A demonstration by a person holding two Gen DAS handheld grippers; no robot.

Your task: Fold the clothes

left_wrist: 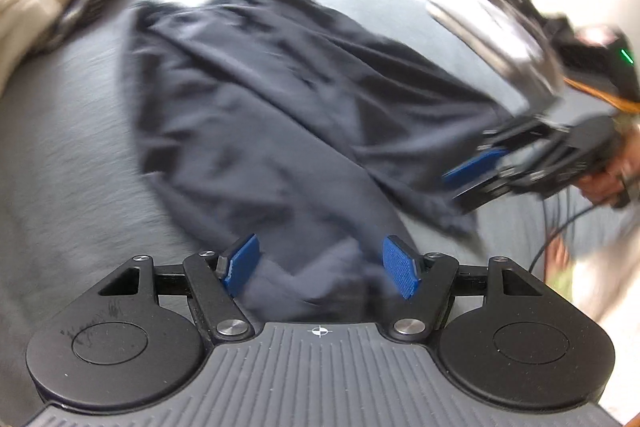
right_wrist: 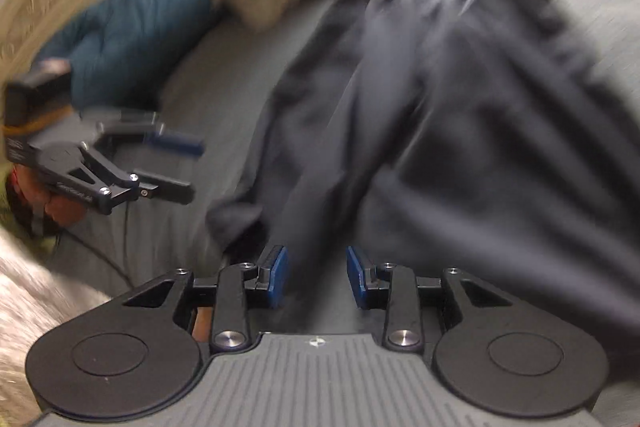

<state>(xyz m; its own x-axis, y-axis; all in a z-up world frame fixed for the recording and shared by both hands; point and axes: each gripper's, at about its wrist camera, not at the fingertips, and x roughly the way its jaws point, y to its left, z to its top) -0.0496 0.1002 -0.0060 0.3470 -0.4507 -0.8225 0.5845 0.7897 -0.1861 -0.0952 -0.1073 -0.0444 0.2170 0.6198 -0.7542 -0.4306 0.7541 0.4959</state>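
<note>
2 hand-held grippers (left_wrist: 320, 269) beside garment hem (left_wrist: 452, 223)

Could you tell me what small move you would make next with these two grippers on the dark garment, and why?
Probably close the left gripper on the fabric bunched between its open blue pads. The dark garment lies rumpled and unfolded on the grey bed cover, and the right gripper also stands open over it, so neither holds an edge to fold with yet.

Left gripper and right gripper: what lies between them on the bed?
The near end of the dark garment, seen in both wrist views, between left gripper and right gripper.
</note>
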